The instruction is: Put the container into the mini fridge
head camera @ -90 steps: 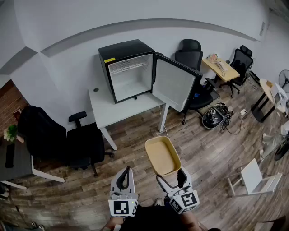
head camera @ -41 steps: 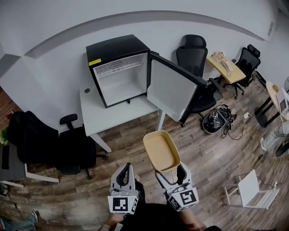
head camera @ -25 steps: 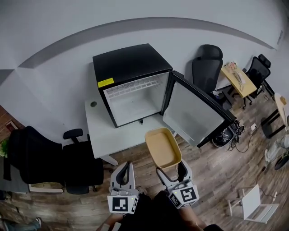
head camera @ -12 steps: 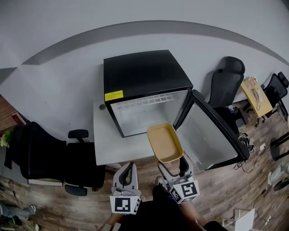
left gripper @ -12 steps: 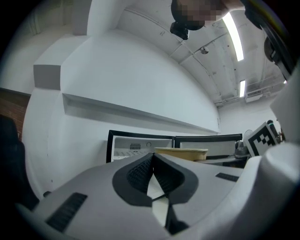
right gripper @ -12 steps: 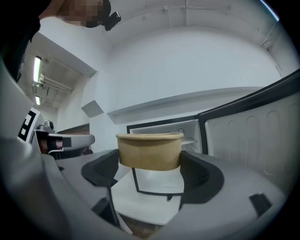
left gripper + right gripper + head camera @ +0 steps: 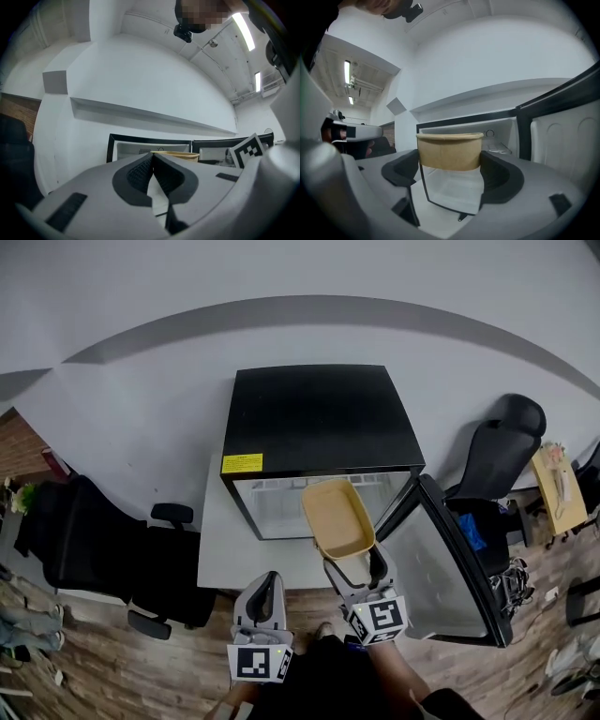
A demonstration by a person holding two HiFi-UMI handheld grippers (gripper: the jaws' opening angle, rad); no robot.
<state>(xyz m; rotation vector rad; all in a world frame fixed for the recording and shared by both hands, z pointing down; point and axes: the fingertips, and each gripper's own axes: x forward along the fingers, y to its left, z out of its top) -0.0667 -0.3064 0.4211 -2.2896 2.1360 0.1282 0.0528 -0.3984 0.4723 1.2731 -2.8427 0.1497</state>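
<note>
Both claws logged: right gripper pinches the tan container by its near end, at the open mini fridge mouth, 12 o'clock. Left gripper is pressed together, empty. Risk: the end-held container could sag or clip the fridge frame.

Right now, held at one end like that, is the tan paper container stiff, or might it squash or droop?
The tan paper container looks empty, so it is probably light. Its thin walls would likely flex if the right hand-held gripper squeezed harder. Gripped at its near end only, it might sag or pivot if bumped.
</note>
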